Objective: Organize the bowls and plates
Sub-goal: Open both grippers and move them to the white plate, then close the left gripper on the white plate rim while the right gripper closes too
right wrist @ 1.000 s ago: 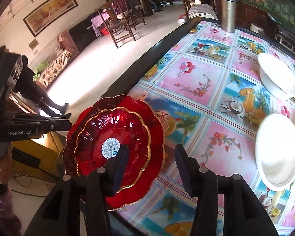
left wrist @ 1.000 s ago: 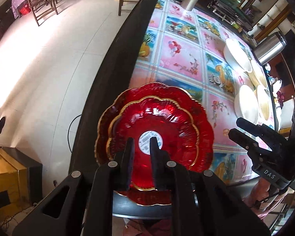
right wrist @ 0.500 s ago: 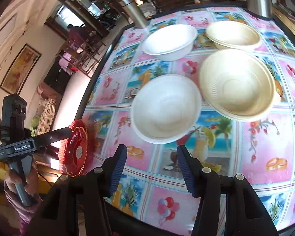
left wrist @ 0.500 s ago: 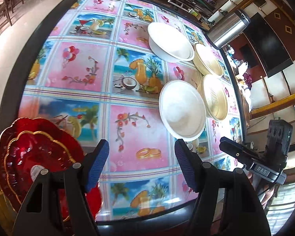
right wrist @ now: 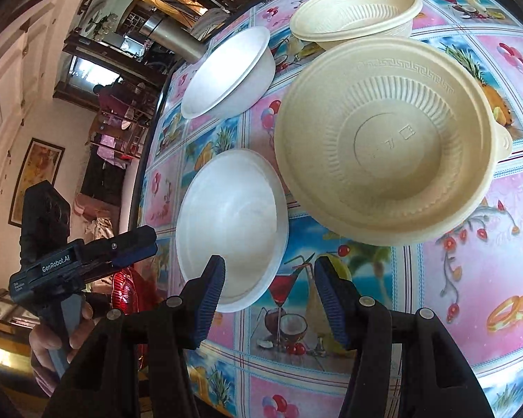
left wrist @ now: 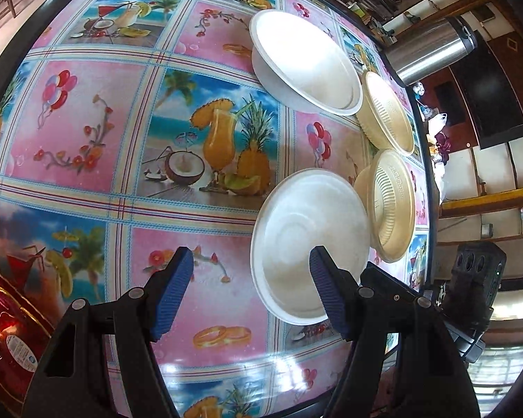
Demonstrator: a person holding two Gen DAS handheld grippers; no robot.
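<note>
Both claws hang released over the bench (left wrist: 87, 132). The left claw (left wrist: 251, 292) frames the near white bowl's (left wrist: 307, 237) rim at lower centre; the right claw (right wrist: 268, 299) sits just below it. Red plates (left wrist: 3, 334) lie lower left.

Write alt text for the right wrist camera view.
The open right gripper hovers, empty, over the near white bowl on a fruit-print tablecloth. Two beige bowls and another white bowl sit beyond; the left gripper is alongside.
</note>
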